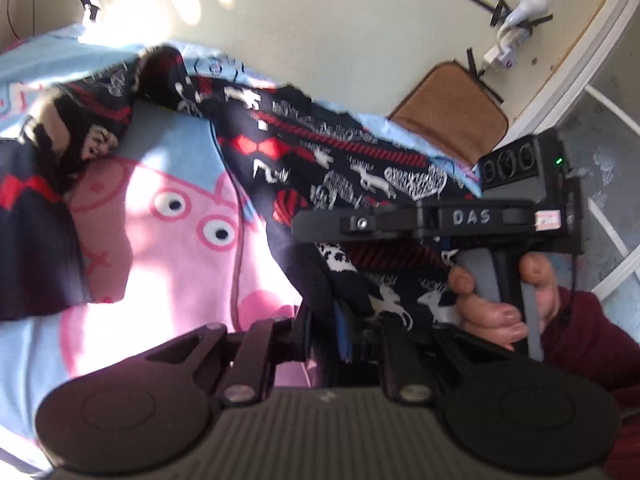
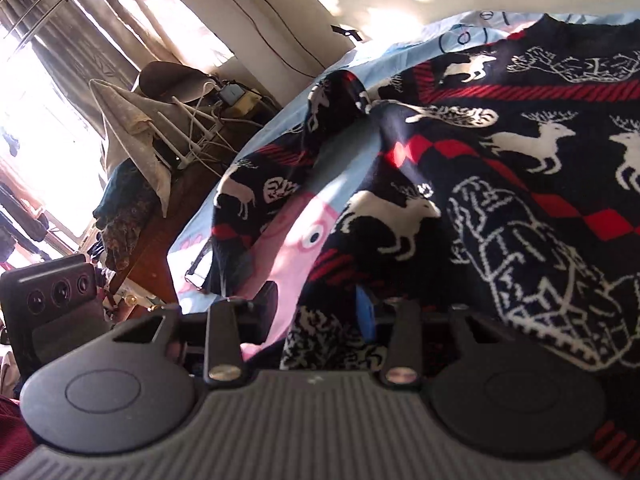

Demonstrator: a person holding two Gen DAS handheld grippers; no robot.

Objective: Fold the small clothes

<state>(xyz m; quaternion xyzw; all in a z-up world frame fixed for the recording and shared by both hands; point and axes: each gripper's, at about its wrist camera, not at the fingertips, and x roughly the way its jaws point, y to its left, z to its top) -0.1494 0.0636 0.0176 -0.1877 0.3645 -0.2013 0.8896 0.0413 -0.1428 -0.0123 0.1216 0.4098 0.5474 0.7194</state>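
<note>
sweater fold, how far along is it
Done: little that shows. The reindeer sweater is still bunched and lifted off the cartoon pig sheet, with no neat fold in sight. In hand: the left gripper and right gripper each look shut on sweater fabric near an edge, and a sleeve hangs loose. Left: lay it flat, fold the sleeves in, then fold the body.

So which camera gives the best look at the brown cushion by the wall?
The left wrist view: the brown cushion shows there, lying beyond the reindeer sweater near the wall, with one corner hidden behind the bedsheet's edge. The right wrist view does not show it at all.
</note>
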